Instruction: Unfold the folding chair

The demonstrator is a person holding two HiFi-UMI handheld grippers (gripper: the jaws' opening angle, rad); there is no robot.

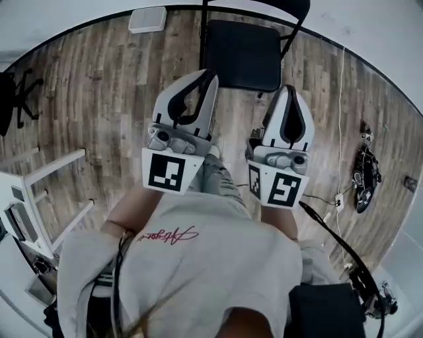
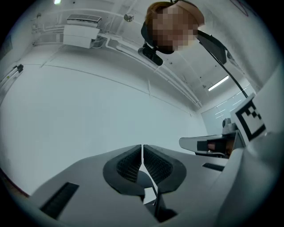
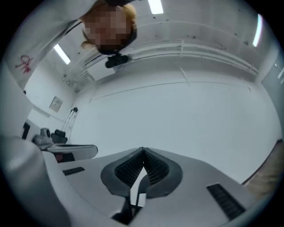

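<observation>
The black folding chair (image 1: 243, 54) stands unfolded on the wooden floor at the top middle of the head view, its seat flat and its backrest at the far side. Both grippers are held high in front of the person's chest, well above the chair and touching nothing. My left gripper (image 1: 209, 75) is shut and holds nothing; in its own view the left gripper (image 2: 142, 146) faces a bare white wall. My right gripper (image 1: 289, 90) is shut as well, its pads together and nothing held; in its own view the right gripper (image 3: 143, 150) points at the same wall.
A white box (image 1: 147, 19) sits by the far wall. At the left are a black office chair (image 1: 14, 99) and a white frame table (image 1: 41, 191). Cables and dark gear (image 1: 363, 173) lie on the floor at the right.
</observation>
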